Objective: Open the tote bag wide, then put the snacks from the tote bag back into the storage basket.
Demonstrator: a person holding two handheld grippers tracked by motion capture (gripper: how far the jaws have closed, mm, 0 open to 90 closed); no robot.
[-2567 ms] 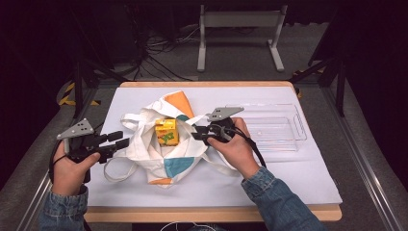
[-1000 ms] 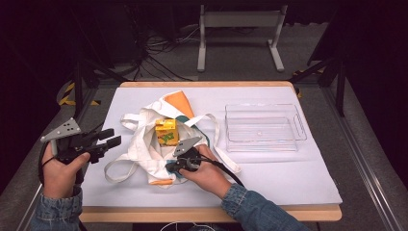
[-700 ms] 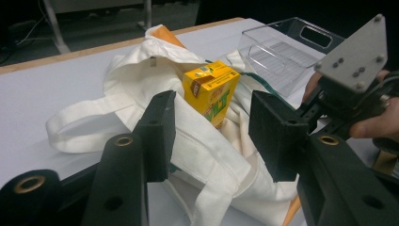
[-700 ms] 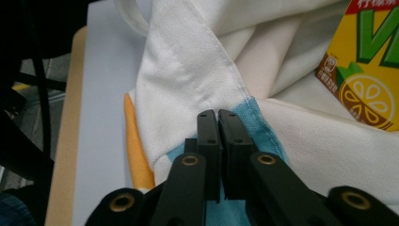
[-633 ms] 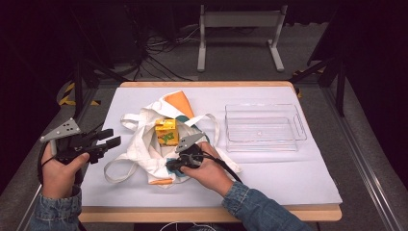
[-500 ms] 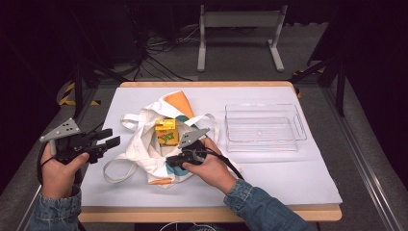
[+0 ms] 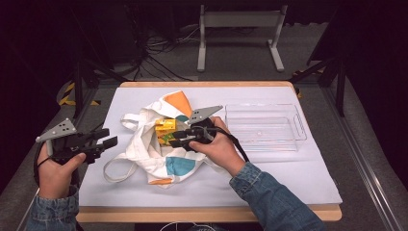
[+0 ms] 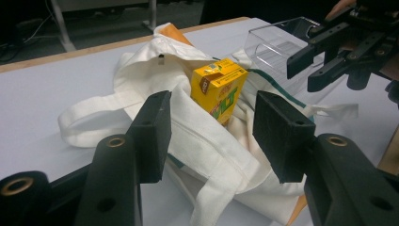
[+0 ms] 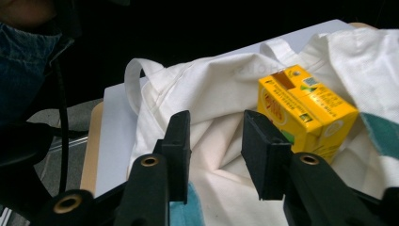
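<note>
The yellow juice carton point(image 7: 165, 131) sits upright in the rumpled white tote bag point(image 7: 154, 154), near the middle of the counter point(image 7: 288, 178), and both tongs are near it with nothing in them. The right tongs point(image 7: 177, 138) hang just beside the carton, over the cloth; their jaws have just been opening and now stand partly apart, empty, with only bag fabric seen between them in the right gripper view. The left tongs point(image 7: 107, 142) hover off the bag's left edge, over bare counter, also partly open and widening a little, holding nothing.

The likely trouble is cloth. If the right tongs point(image 9: 214, 150) close where they now point, I judge they would pinch a fold of the bag point(image 9: 211, 103) rather than the carton point(image 9: 306, 113), which stands off to one side of their line. A pull on the fabric could also tip the carton, since it rests on soft, uneven folds. The loose handle loops point(image 7: 115, 166) could snag a jaw.

The high view gives the layout: the clear plastic tray point(image 7: 264, 127) lies well to the right of the bag, empty. The left gripper view adds what that lacks: the carton point(image 8: 219, 92) leans slightly in a fold, its printed face clear, with the right tongs point(image 8: 306, 70) raised beyond it in front of the tray point(image 8: 273, 47).
</note>
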